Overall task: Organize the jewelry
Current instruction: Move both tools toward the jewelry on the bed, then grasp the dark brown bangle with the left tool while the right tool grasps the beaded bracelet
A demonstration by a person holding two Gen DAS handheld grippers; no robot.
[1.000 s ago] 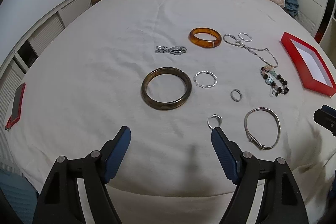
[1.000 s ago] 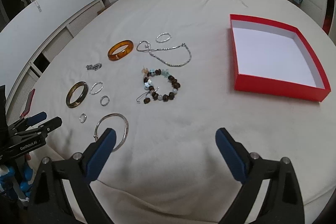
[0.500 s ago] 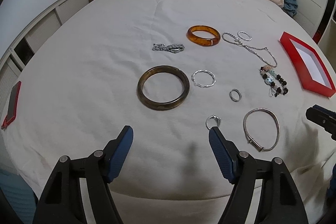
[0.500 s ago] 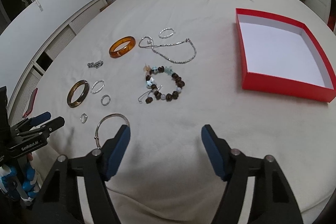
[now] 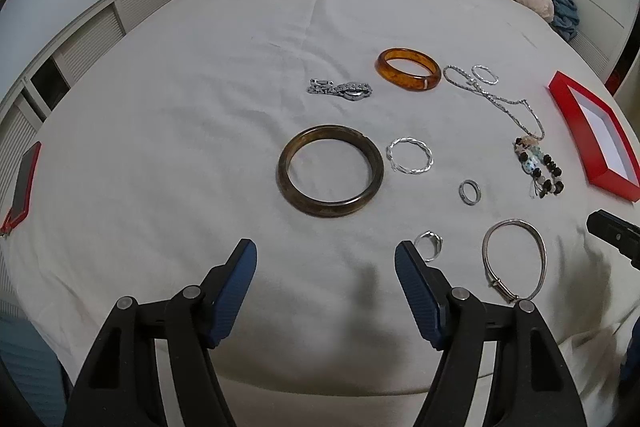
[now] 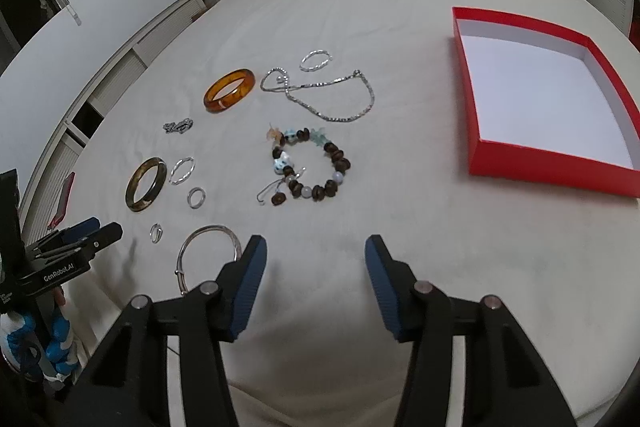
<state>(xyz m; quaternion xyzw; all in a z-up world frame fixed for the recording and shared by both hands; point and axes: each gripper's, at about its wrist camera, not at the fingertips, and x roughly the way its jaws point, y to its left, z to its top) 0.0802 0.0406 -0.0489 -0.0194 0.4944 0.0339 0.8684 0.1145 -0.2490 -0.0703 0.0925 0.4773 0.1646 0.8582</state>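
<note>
Right wrist view: jewelry lies scattered flat on the bed (image 6: 400,7) — an amber bangle (image 6: 229,90), a silver chain necklace (image 6: 332,98), a beaded bracelet (image 6: 310,167) mid-bed, and an empty red box (image 6: 552,163) toward the right edge. Compared with a second ago, the right tongs (image 6: 315,259) have narrowed their gap noticeably, yet grip nothing. Left tongs (image 5: 325,269) hang wide open, empty, before the dark bangle (image 5: 330,176), with a small ring (image 5: 429,245) just beside the right finger.

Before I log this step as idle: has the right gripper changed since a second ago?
Yes. The right gripper has narrowed its opening and moved nearer the brown-and-pale beaded bracelet lying on the white bedsheet.
</note>
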